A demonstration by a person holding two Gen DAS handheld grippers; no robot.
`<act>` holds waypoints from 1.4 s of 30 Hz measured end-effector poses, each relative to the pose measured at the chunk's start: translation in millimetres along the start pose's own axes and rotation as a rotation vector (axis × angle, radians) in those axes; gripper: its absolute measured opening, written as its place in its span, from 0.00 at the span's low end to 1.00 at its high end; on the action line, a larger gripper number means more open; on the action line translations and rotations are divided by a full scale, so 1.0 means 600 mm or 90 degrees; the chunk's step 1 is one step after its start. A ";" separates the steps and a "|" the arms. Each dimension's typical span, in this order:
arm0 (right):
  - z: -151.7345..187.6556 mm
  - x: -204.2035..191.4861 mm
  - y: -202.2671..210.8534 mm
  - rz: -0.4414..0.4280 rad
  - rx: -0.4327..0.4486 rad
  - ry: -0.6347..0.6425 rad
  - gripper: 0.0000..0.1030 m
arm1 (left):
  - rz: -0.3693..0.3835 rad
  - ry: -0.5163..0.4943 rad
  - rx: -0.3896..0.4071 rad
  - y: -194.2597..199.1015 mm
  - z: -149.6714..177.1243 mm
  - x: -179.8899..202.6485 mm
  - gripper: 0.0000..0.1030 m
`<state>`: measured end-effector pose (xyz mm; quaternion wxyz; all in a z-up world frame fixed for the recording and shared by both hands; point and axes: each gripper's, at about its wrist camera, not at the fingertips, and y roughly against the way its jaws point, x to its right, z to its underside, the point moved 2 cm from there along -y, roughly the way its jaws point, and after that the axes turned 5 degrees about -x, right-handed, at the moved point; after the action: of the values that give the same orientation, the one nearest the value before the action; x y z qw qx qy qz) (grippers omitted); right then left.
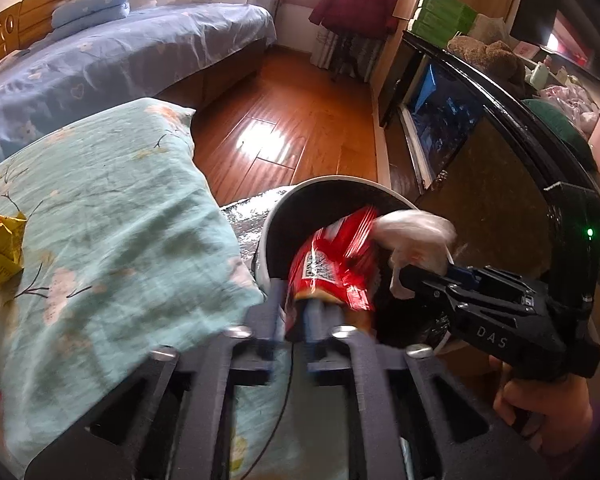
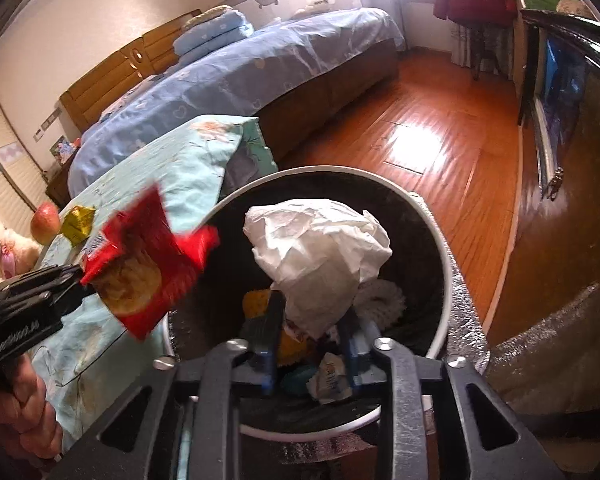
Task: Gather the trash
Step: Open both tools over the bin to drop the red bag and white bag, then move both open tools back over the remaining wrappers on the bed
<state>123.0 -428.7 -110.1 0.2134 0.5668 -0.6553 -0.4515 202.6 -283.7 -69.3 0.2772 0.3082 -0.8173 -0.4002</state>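
Observation:
My left gripper [image 1: 314,304] is shut on a red snack wrapper [image 1: 334,258] and holds it over the rim of the round white trash bin [image 1: 268,232]. It shows in the right wrist view as the left gripper [image 2: 80,278] with the red wrapper [image 2: 148,268] at the bin's left edge. My right gripper [image 2: 312,308] is shut on a crumpled white tissue [image 2: 320,256] above the bin [image 2: 440,240], which holds several pieces of trash. In the left wrist view the right gripper [image 1: 404,276] holds the tissue [image 1: 416,236]. A yellow wrapper [image 1: 0,252] lies on the teal cloth [image 1: 112,216].
An apple [image 2: 44,222] and the yellow wrapper [image 2: 77,224] lie on the teal-covered surface [image 2: 172,160]. A bed with blue sheets [image 1: 120,52] stands behind. A dark cabinet [image 1: 480,152] is to the right. Wooden floor [image 1: 300,120] lies beyond the bin.

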 end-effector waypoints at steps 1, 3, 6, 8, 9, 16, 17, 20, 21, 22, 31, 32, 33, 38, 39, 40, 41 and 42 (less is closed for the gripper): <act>-0.001 0.001 0.001 -0.001 0.001 -0.003 0.34 | 0.001 0.001 0.005 0.002 0.001 -0.001 0.41; -0.003 0.003 0.006 -0.003 0.007 -0.008 0.40 | -0.005 0.001 0.020 0.012 0.006 -0.003 0.54; -0.004 0.003 0.012 -0.005 0.019 -0.011 0.53 | -0.006 0.008 0.023 0.020 0.014 -0.011 0.55; -0.003 0.000 0.015 -0.010 0.023 -0.014 0.60 | -0.011 0.020 0.026 0.029 0.025 -0.023 0.59; -0.001 -0.003 0.016 -0.012 0.024 -0.014 0.61 | -0.016 0.027 0.029 0.034 0.032 -0.030 0.61; 0.016 -0.028 0.023 -0.042 0.032 -0.019 0.77 | -0.029 0.092 0.050 0.069 0.081 -0.083 0.71; 0.019 -0.033 0.025 -0.044 0.034 -0.019 0.77 | -0.028 0.102 0.053 0.075 0.088 -0.090 0.72; 0.027 -0.052 0.031 -0.058 0.042 -0.014 0.79 | -0.033 0.123 0.064 0.091 0.110 -0.108 0.73; 0.028 -0.058 0.033 -0.061 0.044 -0.013 0.80 | -0.038 0.129 0.068 0.097 0.116 -0.113 0.74; 0.030 -0.067 0.035 -0.065 0.048 -0.009 0.81 | -0.043 0.135 0.072 0.104 0.124 -0.119 0.74; 0.038 -0.140 0.042 -0.098 0.062 0.035 0.87 | -0.082 0.200 0.102 0.157 0.184 -0.175 0.79; 0.038 -0.153 0.041 -0.104 0.060 0.045 0.87 | -0.088 0.205 0.104 0.161 0.189 -0.181 0.79; 0.038 -0.162 0.039 -0.108 0.060 0.051 0.87 | -0.092 0.214 0.106 0.165 0.196 -0.190 0.79; 0.038 -0.208 0.028 -0.122 0.053 0.086 0.87 | -0.100 0.253 0.110 0.179 0.218 -0.228 0.80; 0.038 -0.218 0.025 -0.123 0.053 0.094 0.87 | -0.103 0.259 0.110 0.180 0.220 -0.234 0.80; 0.038 -0.225 0.022 -0.125 0.053 0.099 0.87 | -0.109 0.264 0.110 0.182 0.224 -0.241 0.80; 0.038 -0.234 0.018 -0.130 0.052 0.105 0.87 | -0.115 0.269 0.110 0.183 0.227 -0.247 0.81; 0.038 -0.240 0.014 -0.133 0.051 0.109 0.87 | -0.119 0.274 0.110 0.183 0.228 -0.251 0.81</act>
<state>138.5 -286.3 -81.0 0.1975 0.6763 -0.5896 -0.3949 174.9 -54.4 -82.1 0.3793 0.4830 -0.7387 -0.2779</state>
